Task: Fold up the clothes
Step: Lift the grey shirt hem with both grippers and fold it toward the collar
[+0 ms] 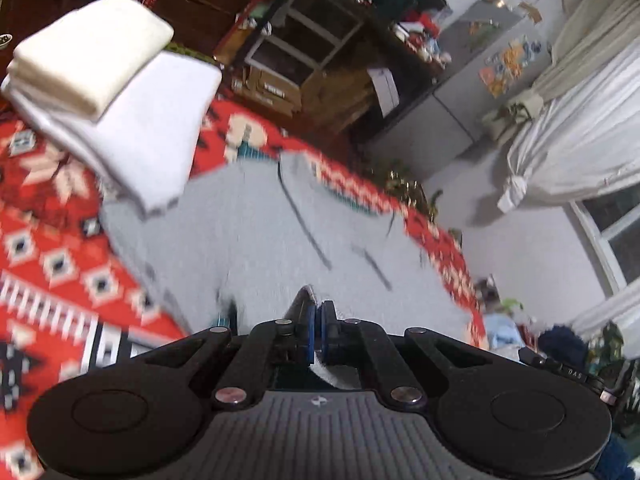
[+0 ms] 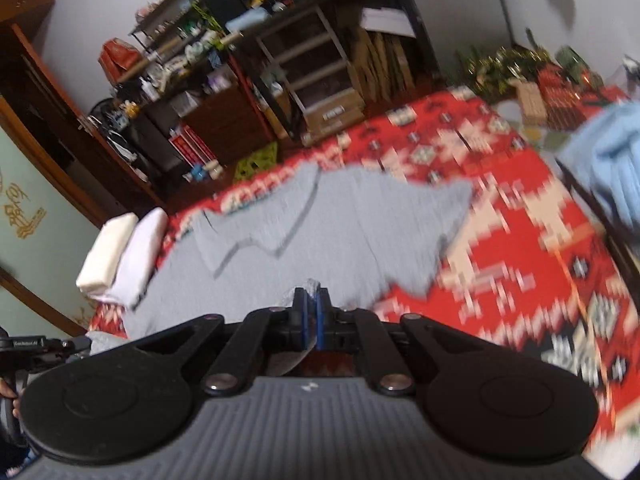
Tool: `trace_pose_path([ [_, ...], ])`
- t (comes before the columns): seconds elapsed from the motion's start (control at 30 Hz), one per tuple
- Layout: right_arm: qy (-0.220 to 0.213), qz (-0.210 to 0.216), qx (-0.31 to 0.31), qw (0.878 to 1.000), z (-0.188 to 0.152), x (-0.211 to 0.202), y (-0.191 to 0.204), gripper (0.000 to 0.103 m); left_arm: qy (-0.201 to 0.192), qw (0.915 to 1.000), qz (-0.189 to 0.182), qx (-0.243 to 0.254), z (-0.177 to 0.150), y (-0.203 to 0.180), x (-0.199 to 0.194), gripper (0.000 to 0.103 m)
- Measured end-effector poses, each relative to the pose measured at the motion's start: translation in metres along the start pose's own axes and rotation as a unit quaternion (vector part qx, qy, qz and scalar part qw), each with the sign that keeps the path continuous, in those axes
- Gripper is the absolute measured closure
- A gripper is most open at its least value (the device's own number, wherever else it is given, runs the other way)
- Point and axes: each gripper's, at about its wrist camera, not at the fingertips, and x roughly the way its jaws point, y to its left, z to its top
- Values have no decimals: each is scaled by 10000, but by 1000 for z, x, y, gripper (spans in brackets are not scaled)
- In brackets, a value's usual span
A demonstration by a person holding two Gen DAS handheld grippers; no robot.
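Observation:
A grey garment (image 1: 256, 232) lies spread on the red patterned blanket (image 1: 52, 248); it also shows in the right wrist view (image 2: 352, 224). My left gripper (image 1: 317, 308) is shut on the garment's near edge, with cloth pinched between the blue pads. My right gripper (image 2: 311, 294) is shut on the near edge of the same garment, with a bit of grey cloth poking out above the pads. Both views are blurred by motion.
A stack of folded clothes, cream on white (image 1: 92, 52), sits on the blanket at the garment's left; it also shows in the right wrist view (image 2: 120, 252). Light blue cloth (image 2: 608, 160) lies at the right. Cluttered shelves (image 2: 304, 68) and a curtain (image 1: 580, 136) stand beyond.

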Motion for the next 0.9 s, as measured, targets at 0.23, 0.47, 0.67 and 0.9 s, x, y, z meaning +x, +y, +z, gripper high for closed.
trace_pose_path([
  [0.23,-261,-38,-119,9996,71,47,-8,99,-48,9993,276,229,46,3,44,100],
  [0.47,-120,-349,-423,9984,107,106,-4,99,-63,9967,609,535,76,2,88,100],
  [0.67,-37,-549,-374,9978,117,149,-8,99,-64,9902,1021,950,91,-1,121,100],
  [0.9,228,-772,-77,9967,119,196,-29,99,162,9856,1349,1005,94,9,151,100],
])
